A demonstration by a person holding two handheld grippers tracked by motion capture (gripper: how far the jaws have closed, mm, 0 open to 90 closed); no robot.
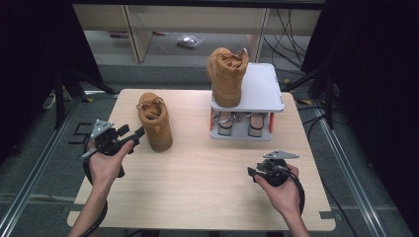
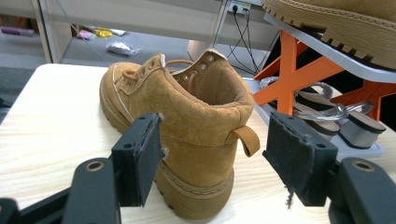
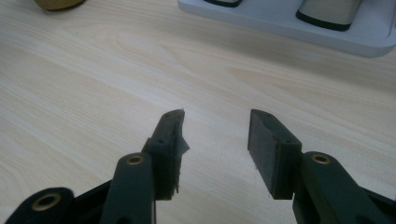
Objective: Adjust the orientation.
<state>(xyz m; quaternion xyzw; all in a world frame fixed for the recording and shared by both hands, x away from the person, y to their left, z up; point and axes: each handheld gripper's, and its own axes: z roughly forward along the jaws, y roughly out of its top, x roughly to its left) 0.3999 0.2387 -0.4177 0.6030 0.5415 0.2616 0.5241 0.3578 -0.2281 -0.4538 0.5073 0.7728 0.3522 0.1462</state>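
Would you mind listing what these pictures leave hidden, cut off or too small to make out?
- Boot on the shelf: in the left gripper view the top edge cuts off all but its sole.
- Sandals on the lower shelf: in the high view the grey top plate covers most of them.
- Boot on the table: in the left gripper view the left tongs hide part of its heel.
- Small packet on the floor: too small to identify.

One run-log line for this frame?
left gripper: open at boot heel | right gripper: open, empty | second boot: on rack
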